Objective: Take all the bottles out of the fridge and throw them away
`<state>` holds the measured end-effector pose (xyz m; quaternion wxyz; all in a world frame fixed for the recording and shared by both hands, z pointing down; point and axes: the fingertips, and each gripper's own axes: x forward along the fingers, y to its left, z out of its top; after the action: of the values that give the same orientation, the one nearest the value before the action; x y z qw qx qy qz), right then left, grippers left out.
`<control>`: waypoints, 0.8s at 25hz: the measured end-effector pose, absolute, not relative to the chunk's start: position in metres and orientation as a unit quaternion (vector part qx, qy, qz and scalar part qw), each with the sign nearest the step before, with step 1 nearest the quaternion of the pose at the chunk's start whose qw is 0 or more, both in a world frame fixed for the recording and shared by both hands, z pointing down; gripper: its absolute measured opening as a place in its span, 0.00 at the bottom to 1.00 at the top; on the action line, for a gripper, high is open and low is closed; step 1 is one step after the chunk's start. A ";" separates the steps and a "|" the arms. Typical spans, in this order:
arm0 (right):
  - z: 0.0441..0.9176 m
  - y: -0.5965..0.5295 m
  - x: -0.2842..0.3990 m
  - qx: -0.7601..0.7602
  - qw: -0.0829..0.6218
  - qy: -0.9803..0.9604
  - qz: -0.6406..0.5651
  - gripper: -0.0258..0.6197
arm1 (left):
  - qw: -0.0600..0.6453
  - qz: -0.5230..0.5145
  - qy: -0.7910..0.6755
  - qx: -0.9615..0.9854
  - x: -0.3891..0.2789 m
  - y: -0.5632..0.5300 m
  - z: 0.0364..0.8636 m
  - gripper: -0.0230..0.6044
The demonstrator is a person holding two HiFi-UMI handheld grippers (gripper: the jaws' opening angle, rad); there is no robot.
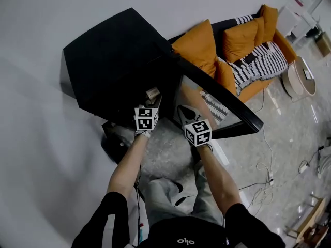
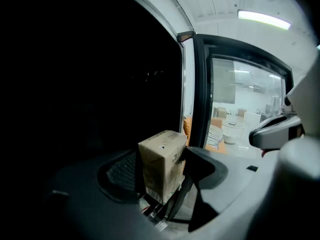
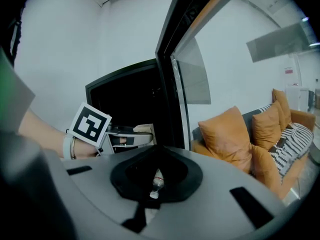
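The black fridge stands against the wall with its glass door swung open. My left gripper is at the fridge's opening, shut on a tan cardboard carton that stands upright between its jaws. The carton and left gripper also show in the right gripper view. My right gripper hangs beside it, just in front of the door, jaws together. A small clear bottle with a white cap shows through the dark gap at the right gripper; whether it is held I cannot tell. The fridge's inside is dark.
An orange sofa with a striped blanket stands behind the open door. A round white table sits to its right. Cables trail over the pale floor. A white wall is to the left.
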<state>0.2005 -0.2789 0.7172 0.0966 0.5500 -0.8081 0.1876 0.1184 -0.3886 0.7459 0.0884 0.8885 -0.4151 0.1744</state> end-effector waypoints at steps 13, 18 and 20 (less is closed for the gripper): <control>0.611 -0.228 0.228 0.544 0.076 -0.812 0.197 0.05 | 0.093 0.169 -0.431 0.882 0.125 -0.302 0.625 0.49; 0.584 -0.218 0.233 0.526 0.083 -0.824 0.196 0.05 | 0.096 0.155 -0.453 0.873 0.122 -0.281 0.587 0.49; 0.574 -0.216 0.227 0.511 0.088 -0.833 0.192 0.05 | 0.098 0.149 -0.466 0.867 0.115 -0.272 0.575 0.49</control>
<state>0.2267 -0.2159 0.5744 0.0880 0.5108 -0.8335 0.1916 0.1154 -0.2723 0.5745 0.0977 0.8666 -0.4660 0.1491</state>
